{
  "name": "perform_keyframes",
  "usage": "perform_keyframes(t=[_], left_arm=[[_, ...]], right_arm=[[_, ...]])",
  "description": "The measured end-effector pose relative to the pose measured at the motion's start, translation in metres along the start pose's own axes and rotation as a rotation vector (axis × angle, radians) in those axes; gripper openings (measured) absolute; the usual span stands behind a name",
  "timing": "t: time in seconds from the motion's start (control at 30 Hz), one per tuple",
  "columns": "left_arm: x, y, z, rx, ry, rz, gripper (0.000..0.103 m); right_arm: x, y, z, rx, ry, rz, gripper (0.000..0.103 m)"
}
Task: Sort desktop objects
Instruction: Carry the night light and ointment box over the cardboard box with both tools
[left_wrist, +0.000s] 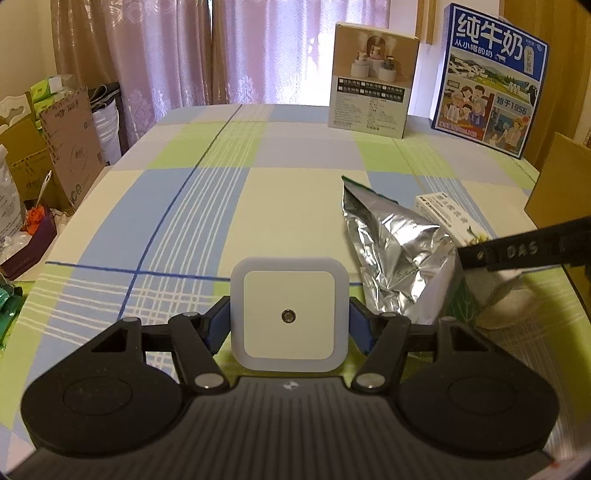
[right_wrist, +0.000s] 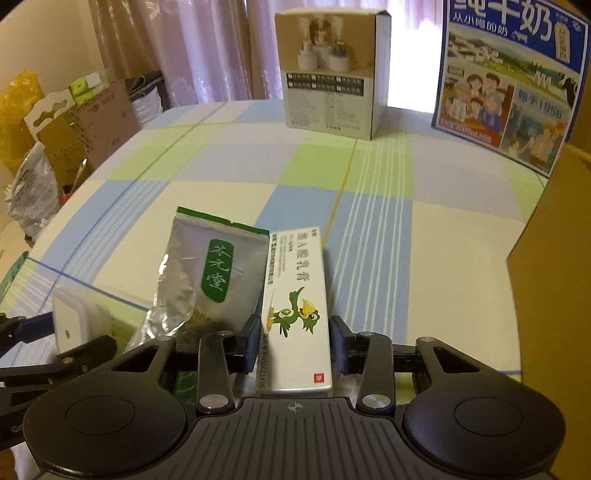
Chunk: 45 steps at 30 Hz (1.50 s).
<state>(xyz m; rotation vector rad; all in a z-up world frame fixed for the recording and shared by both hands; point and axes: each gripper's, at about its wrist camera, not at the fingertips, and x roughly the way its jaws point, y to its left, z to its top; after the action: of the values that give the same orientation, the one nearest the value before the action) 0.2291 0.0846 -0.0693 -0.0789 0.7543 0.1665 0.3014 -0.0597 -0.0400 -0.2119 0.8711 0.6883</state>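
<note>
Nearest in the left wrist view, the left gripper (left_wrist: 289, 326) has its jaws clenched on a square white night light (left_wrist: 289, 314), one blue pad on each side edge, so the light faces the camera with its small sensor dot in the middle. The hold looks like a carry grip, ready to take the light to wherever it is sorted.

In the right wrist view, the right gripper (right_wrist: 293, 345) grasps the near end of a long white ointment box (right_wrist: 297, 310) printed with a green cartoon bird; the jaws sit across its narrow width, which suits a slim carton. The box's far end points away over the table, and I cannot tell whether it has left the cloth. Touching its left edge lies a crumpled silver foil pouch (right_wrist: 207, 273) with a green label, not yet picked up.

The table (left_wrist: 207, 206) wears a checked cloth of pale blue, green and cream. At its far edge stand a humidifier box (left_wrist: 373, 79) and, to its right, a blue milk carton (left_wrist: 491, 77). Beyond them hang pinkish curtains (left_wrist: 177, 48), with cardboard boxes (left_wrist: 70, 147) stacked off the table's left side.
</note>
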Motion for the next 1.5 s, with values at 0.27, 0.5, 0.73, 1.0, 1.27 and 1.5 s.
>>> perform_keyframes(t=[0.27, 0.5, 0.73, 1.0, 1.27, 1.5], left_arm=[[-0.024, -0.001, -0.010, 0.010, 0.018, -0.027, 0.060], [-0.065, -0.010, -0.029, 0.046, 0.048, -0.093, 0.060], [-0.078, -0.029, -0.048, 0.128, 0.092, -0.153, 0.061], [-0.070, -0.035, -0.054, 0.147, 0.105, -0.150, 0.061], [-0.067, -0.035, -0.053, 0.135, 0.104, -0.146, 0.061], [-0.067, -0.033, -0.053, 0.121, 0.113, -0.142, 0.061]], right_arm=[[-0.071, 0.000, -0.033, 0.031, -0.043, 0.019, 0.035], [-0.125, 0.003, -0.093, 0.064, -0.033, -0.021, 0.035], [-0.110, -0.002, -0.118, 0.097, 0.052, -0.019, 0.036], [-0.097, -0.010, -0.123, 0.119, 0.077, -0.007, 0.050], [-0.088, -0.004, -0.120, 0.086, 0.065, -0.013, 0.050], [-0.088, -0.004, -0.120, 0.090, 0.062, -0.021, 0.050]])
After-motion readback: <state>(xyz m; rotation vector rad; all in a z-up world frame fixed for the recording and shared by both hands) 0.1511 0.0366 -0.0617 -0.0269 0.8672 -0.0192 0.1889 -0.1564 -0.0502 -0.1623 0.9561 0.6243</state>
